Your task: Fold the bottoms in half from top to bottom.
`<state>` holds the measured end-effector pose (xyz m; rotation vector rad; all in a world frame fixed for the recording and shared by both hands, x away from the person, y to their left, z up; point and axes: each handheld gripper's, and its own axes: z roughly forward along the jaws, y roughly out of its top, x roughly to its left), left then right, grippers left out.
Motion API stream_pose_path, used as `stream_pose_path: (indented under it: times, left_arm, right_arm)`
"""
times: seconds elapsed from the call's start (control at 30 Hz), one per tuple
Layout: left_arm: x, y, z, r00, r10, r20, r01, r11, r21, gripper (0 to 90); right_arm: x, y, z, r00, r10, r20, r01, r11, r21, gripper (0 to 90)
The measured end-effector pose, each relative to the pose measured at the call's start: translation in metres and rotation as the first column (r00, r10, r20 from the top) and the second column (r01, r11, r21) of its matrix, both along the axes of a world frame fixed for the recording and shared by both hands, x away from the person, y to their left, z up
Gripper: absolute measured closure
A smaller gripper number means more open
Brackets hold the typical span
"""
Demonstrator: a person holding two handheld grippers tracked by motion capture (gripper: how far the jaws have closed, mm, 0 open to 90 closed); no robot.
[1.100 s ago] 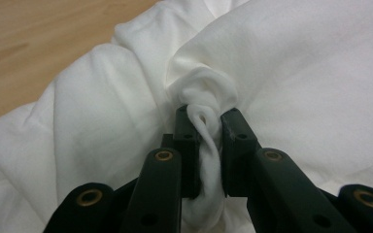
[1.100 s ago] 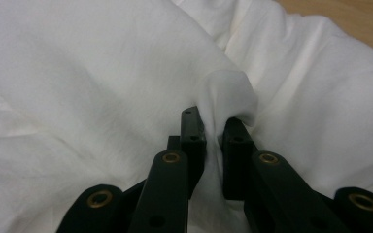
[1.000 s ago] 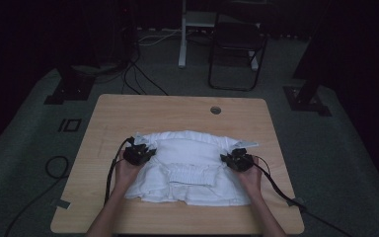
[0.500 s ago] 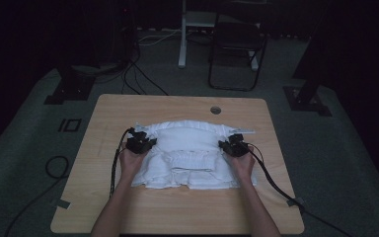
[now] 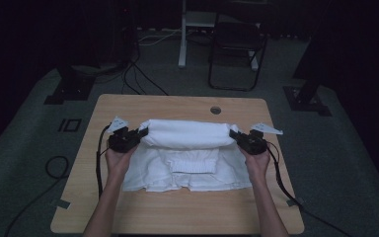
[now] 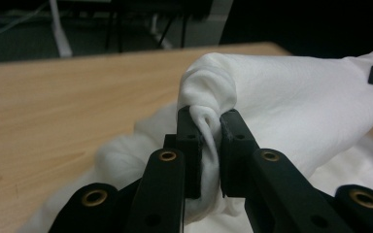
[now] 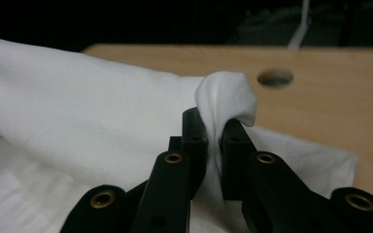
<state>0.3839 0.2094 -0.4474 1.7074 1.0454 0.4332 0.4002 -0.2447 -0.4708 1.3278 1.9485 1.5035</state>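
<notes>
Since earlier we've lifted the limp white cotton garment (image 5: 185,134) higher; left gripper (image 6: 210,141) and right gripper (image 7: 213,141) pinch its corners, probably shorts.

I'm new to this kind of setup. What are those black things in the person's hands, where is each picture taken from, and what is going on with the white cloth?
A person stands at a wooden table and holds a hand tool with two black jaws in each hand. The wide picture comes from a fixed camera above, looking down. The other two come from small cameras riding on the tools, looking along their jaws. The left gripper and the right gripper are both clamped shut on a white garment, one at each end of a lifted fold. In the left gripper view and the right gripper view, bunched fabric is pinched between the jaws. The rest of the garment lies on the table. The table has a round hole near its far edge.
</notes>
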Motion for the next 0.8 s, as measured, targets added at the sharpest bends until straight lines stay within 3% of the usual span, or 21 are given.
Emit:
stream_pose_path:
  times: [0.1,0.17,0.23,0.27,0.3,0.33,0.37,0.4,0.43,0.47,0.5,0.53,0.6,0.63,0.73,0.8]
  left_arm:
    - [-0.015,0.004,-0.002,0.9996,-0.029,-0.007,0.029,0.9995,-0.013,81.8]
    - [-0.024,0.003,-0.011,0.9982,-0.045,-0.040,0.045,0.9990,0.004,81.3]
    - [-0.031,0.003,-0.023,0.9952,-0.058,-0.079,0.060,0.9981,0.016,80.6]
    - [-0.034,0.002,-0.027,0.9942,-0.059,-0.090,0.063,0.9971,0.042,77.6]
    - [-0.036,0.000,-0.027,0.9951,-0.050,-0.085,0.057,0.9948,0.084,63.4]
    - [-0.039,-0.001,-0.025,0.9973,-0.040,-0.061,0.046,0.9939,0.100,63.4]
    - [-0.040,-0.001,-0.021,0.9983,-0.039,-0.044,0.043,0.9947,0.094,57.4]
    - [-0.039,-0.002,-0.015,0.9990,-0.034,-0.030,0.037,0.9947,0.096,53.4]
    - [-0.039,-0.003,-0.008,0.9995,-0.029,-0.012,0.030,0.9944,0.102,51.5]
    - [-0.037,-0.006,-0.002,0.9995,-0.030,0.004,0.030,0.9942,0.103,51.5]
    - [-0.034,-0.009,0.004,0.9995,-0.028,0.013,0.027,0.9944,0.103,51.7]
    - [-0.032,-0.012,0.010,0.9995,-0.019,0.026,0.016,0.9941,0.108,51.7]
    - [-0.024,-0.020,0.017,0.9995,-0.019,0.025,0.016,0.9930,0.117,54.5]
    - [-0.020,-0.025,0.018,0.9996,-0.022,0.019,0.019,0.9926,0.120,58.8]
    - [-0.011,-0.040,0.013,0.9985,-0.048,-0.026,0.051,0.9905,0.127,61.3]
    - [-0.010,-0.048,0.006,0.9958,-0.076,-0.051,0.082,0.9871,0.137,62.9]
  right_arm:
    - [-0.019,-0.001,0.010,0.9984,0.033,0.046,-0.031,0.9989,-0.036,83.8]
    - [-0.034,-0.001,0.002,0.9980,0.060,0.020,-0.058,0.9960,-0.068,83.5]
    - [-0.037,-0.001,-0.004,0.9977,0.068,0.001,-0.067,0.9941,-0.085,83.2]
    - [-0.040,-0.001,-0.010,0.9971,0.074,-0.018,-0.075,0.9923,-0.099,82.0]
    - [-0.042,-0.002,-0.020,0.9939,0.095,-0.056,-0.102,0.9870,-0.125,73.2]
    - [-0.042,-0.002,-0.020,0.9939,0.095,-0.056,-0.102,0.9870,-0.125,73.2]
    - [-0.042,-0.002,-0.021,0.9921,0.106,-0.067,-0.115,0.9843,-0.134,65.8]
    - [-0.043,-0.003,-0.020,0.9928,0.105,-0.058,-0.112,0.9838,-0.140,58.2]
    - [-0.045,-0.004,-0.009,0.9969,0.078,-0.006,-0.078,0.9885,-0.130,47.1]
    - [-0.045,-0.004,-0.009,0.9969,0.078,-0.006,-0.078,0.9885,-0.130,47.1]
    - [-0.044,-0.002,0.007,0.9976,0.055,0.040,-0.050,0.9913,-0.121,46.3]
    - [-0.044,-0.002,0.007,0.9976,0.055,0.040,-0.050,0.9913,-0.121,46.3]
    - [-0.042,0.004,0.020,0.9956,0.047,0.081,-0.036,0.9902,-0.135,46.2]
    - [-0.036,0.014,0.026,0.9956,0.045,0.082,-0.032,0.9878,-0.152,47.5]
    - [-0.031,0.025,0.027,0.9968,0.048,0.063,-0.036,0.9832,-0.179,48.4]
    - [-0.028,0.035,0.022,0.9962,0.077,0.041,-0.067,0.9761,-0.207,49.7]
